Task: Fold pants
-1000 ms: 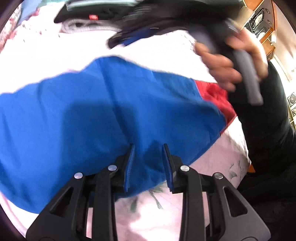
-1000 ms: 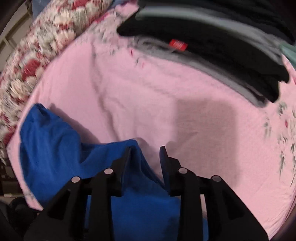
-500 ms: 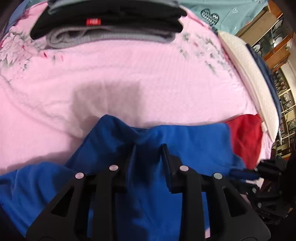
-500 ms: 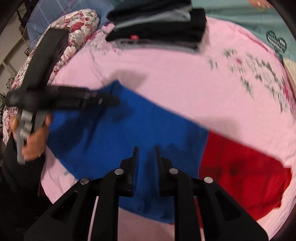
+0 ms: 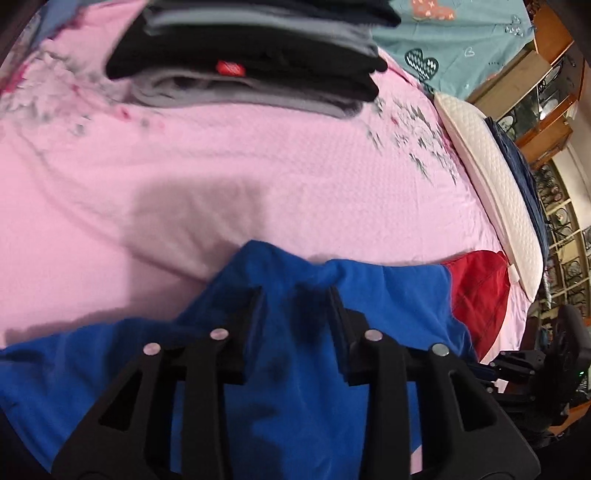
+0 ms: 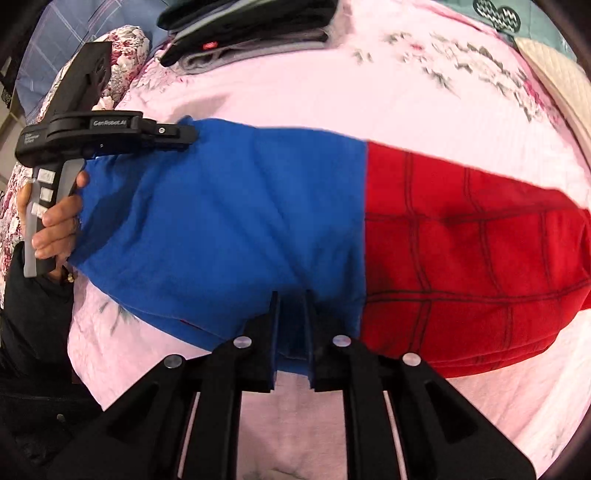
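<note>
The pants (image 6: 229,221) are blue at the top with red, black-lined legs (image 6: 472,251). They lie stretched across the pink bedspread (image 6: 332,92). My right gripper (image 6: 291,299) is shut on the near blue edge. My left gripper (image 5: 295,291) holds a bunched-up blue edge (image 5: 291,332) between its jaws. It shows in the right wrist view (image 6: 184,134) at the pants' far left corner, held by a hand. The red leg end (image 5: 480,291) shows at the right in the left wrist view.
A stack of folded dark and grey clothes (image 5: 251,70) sits at the far side of the bed, also in the right wrist view (image 6: 251,26). A white pillow (image 5: 491,192) lies along the right edge. A floral pillow (image 6: 122,66) lies at the left.
The right gripper has closed tighter on the blue edge and come closer to the pants. The left gripper keeps its hold; the pants now lie spread out flatter.
</note>
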